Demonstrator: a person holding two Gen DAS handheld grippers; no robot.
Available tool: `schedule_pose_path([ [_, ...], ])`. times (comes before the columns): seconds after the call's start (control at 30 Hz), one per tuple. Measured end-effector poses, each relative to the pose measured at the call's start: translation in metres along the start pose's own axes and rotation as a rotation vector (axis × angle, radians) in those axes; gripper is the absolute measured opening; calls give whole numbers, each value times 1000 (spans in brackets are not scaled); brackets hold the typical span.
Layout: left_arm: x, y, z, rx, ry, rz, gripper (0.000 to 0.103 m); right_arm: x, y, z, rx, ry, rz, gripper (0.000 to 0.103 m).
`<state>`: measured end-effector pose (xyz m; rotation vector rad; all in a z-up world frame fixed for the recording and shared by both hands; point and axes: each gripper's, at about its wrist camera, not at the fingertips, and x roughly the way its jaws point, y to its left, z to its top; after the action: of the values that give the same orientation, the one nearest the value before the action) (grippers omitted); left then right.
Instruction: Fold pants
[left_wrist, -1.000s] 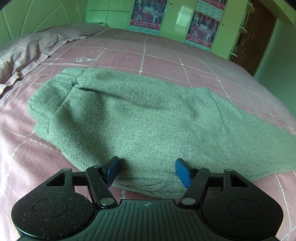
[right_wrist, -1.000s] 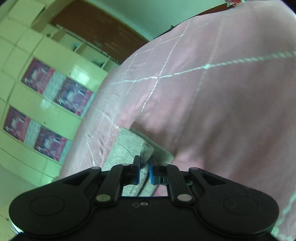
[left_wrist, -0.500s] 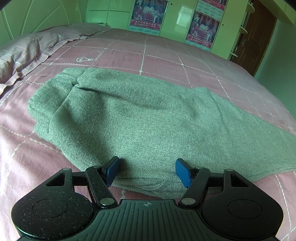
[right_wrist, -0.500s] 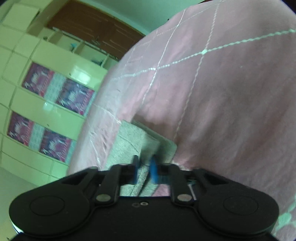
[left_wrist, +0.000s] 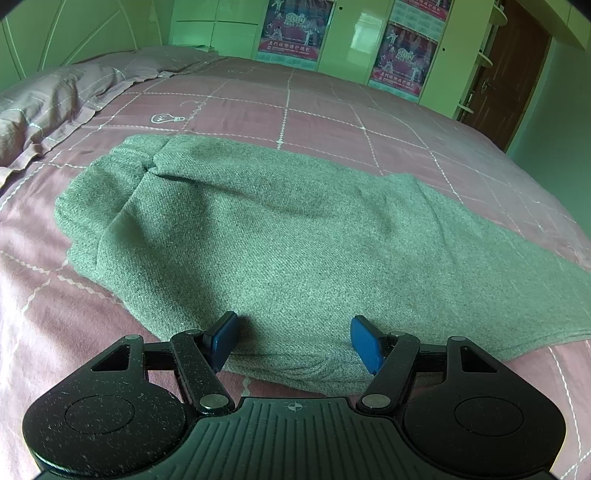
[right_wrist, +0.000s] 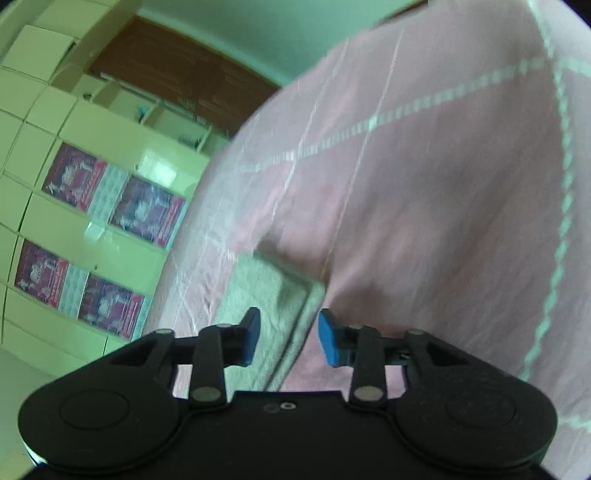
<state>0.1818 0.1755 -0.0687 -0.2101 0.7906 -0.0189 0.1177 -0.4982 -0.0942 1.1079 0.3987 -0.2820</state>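
Blue rubber pads tipped both tools. The left gripper (left_wrist: 293, 341), a black two-finger frame, stood with its jaws moderately wide, hovering at the near edge of the grey-green knitted pants (left_wrist: 295, 240) with nothing pinched between them; the cloth's folded hem lay in the gap, apparently untouched. The right gripper (right_wrist: 288, 339) had its jaws opening, and a hemmed corner of the same pants (right_wrist: 269, 291) sat between and just beyond the pads, which did not seem to press on it.

The pants lay lengthwise across the bed, doubled over on themselves, the bunched waist end to the far left in the left wrist view and the leg end running off to the right.

The likely risk was that the released corner would slump or spring open, since the knit looked thick and soft; a drag from the parting pads could pull the layers out of line. The left tool, closing too shallow, could catch only the top layer and peel the fold apart.

Underneath was a pink quilted bedspread (left_wrist: 332, 110) with white stitched grid lines, a crumpled pillow (left_wrist: 55, 96) at the left, pale green cupboard doors (left_wrist: 343, 33) carrying posters, and a brown door (left_wrist: 513, 70).
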Motion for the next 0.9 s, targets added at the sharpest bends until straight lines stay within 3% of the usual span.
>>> schedule_pose_path([
  [0.07, 0, -2, -1, 1, -4, 7, 68, 13, 4, -3, -27, 42, 17, 30],
  [0.1, 0, -3, -1, 2, -5, 10, 68, 20, 9, -5, -66, 65, 16, 21],
  [0.13, 0, -4, -1, 3, -6, 13, 68, 29, 16, -6, -120, 113, -2, 1],
  [0.17, 0, -4, -1, 1, -7, 15, 68, 31, 26, -6, -175, 134, -37, 0],
  [0.27, -1, -5, -1, 3, -5, 22, 68, 1, 48, 1, -239, 36, 89, 0],
  [0.33, 0, -6, -2, 3, -6, 27, 68, 7, 43, -3, -283, 45, 19, 0],
  [0.37, 1, -6, -1, 2, -4, 32, 68, 21, 28, -3, -233, 106, -49, 0],
  [0.43, -5, -14, 6, -18, 4, 71, 68, 26, 4, -2, -96, 124, 0, 1],
  [0.5, -22, -34, 10, -43, -64, 35, 68, 17, 7, -1, -100, 111, 33, 15],
  [0.57, -29, -70, 8, -69, -128, -6, 68, 4, 9, -2, -119, 61, 45, 25],
  [0.63, -19, -116, 3, -96, -129, -67, 68, -1, 3, -1, -82, 30, 69, 23],
  [0.7, 0, -170, -4, -73, -74, -122, 69, -2, -1, 0, -52, 20, 65, 22],
  [0.8, 23, -264, -22, 25, -10, -109, 70, -3, 0, 0, -60, 19, 65, 25],
  [0.9, 28, -338, -37, 134, 0, -96, 89, 0, 2, -2, -89, 19, 59, 23],
])
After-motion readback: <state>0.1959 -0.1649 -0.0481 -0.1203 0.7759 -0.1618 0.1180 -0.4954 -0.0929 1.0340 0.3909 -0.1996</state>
